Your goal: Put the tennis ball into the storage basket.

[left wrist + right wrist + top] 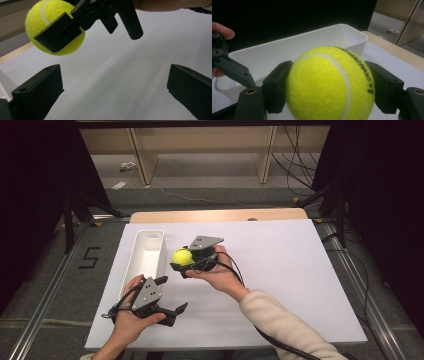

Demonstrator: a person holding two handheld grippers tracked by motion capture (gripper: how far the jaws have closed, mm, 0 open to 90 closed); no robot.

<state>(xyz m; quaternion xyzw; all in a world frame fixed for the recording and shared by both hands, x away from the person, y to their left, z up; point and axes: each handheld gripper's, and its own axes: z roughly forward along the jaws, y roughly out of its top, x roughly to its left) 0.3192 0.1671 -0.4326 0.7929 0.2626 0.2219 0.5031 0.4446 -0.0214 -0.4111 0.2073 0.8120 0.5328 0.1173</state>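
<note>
Right gripper view shows the right tongs (329, 87) clenched on a yellow tennis ball (329, 85), one black jaw pressed to each side across its widest part, with the white bin (312, 40) just beyond. From the high view, the ball (182, 257) is held above the white desk (280, 270), close to the right wall of the bin (145, 255), which lies lengthwise at the left of the desk. The left tongs (167, 295) rest nearer the person, jaws spread wide and released, nothing between them; the left gripper view looks up at the ball (50, 27) from below.

By my judgement the ball is light, with a felt cover that gives the pads good friction, and springy enough to yield a little under pressure. It will roll or bounce if dropped, so a low release inside the bin suits it. The grip across the middle looks sound; a hold off the middle could squeeze the ball out.
</note>
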